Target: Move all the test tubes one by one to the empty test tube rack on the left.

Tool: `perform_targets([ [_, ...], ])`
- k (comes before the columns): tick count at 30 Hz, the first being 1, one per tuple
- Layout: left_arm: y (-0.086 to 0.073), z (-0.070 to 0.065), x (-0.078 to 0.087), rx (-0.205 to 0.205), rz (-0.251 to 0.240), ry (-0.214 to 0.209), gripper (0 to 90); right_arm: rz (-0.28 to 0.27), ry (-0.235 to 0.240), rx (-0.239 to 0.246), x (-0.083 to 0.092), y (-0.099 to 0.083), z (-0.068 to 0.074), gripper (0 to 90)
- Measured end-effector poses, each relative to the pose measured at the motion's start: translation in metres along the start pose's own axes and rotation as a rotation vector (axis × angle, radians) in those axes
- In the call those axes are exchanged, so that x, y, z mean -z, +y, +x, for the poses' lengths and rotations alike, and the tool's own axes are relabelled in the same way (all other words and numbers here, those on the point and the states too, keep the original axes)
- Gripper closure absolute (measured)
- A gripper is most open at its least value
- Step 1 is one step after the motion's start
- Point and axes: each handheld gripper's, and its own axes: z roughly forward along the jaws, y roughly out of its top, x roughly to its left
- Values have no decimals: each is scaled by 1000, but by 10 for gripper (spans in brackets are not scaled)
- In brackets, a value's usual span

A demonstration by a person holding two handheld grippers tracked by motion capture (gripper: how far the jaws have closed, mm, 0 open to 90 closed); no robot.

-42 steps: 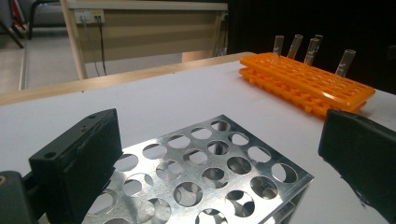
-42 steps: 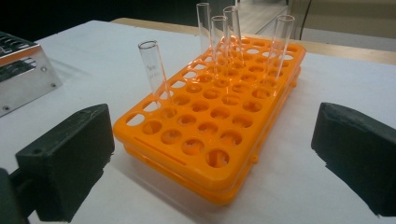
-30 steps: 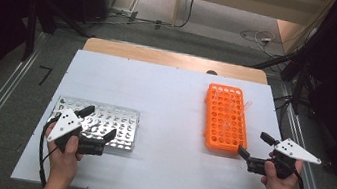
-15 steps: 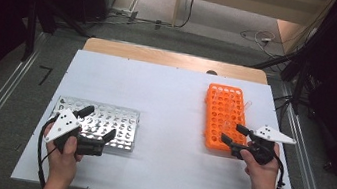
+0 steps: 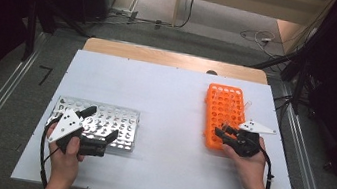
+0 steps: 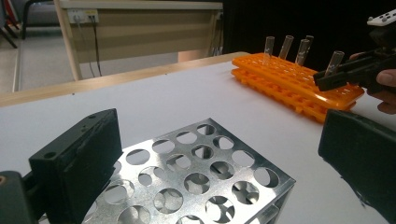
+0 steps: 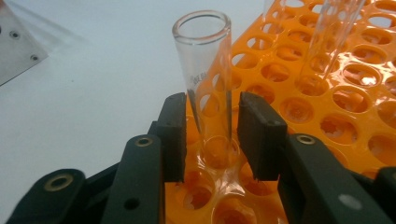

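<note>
right gripper (image 7: 210, 135) sits at the near corner of the orange rack (image 5: 224, 114), at four o'clock on the table (image 5: 171, 95). its jaws have just been closing; a glass test tube (image 7: 208, 79) stands upright in a rack hole between them, with slim gaps to both pads, so not yet clamped. left gripper (image 5: 95, 136), at eight o'clock, is spread wide and empty over the steel rack (image 5: 102, 120).
</note>
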Motion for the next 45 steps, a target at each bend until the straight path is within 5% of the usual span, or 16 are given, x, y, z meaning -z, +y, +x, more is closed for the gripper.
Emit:
perform_targets([
  [8,1,-2,-1,-6,5,-6,0,-39,-32,34,3,-7,-1,729],
  [14,1,-6,-2,-13,9,-21,0,-32,-3,26,5,-7,-5,735],
  [17,3,-10,-2,-28,16,-17,0,-38,-23,51,7,-3,-2,736],
  [33,11,-23,-8,-48,41,-89,0,-113,-52,6,44,14,-7,738],
  [45,18,-40,-16,-52,70,-140,30,-104,85,52,47,25,25,738],
])
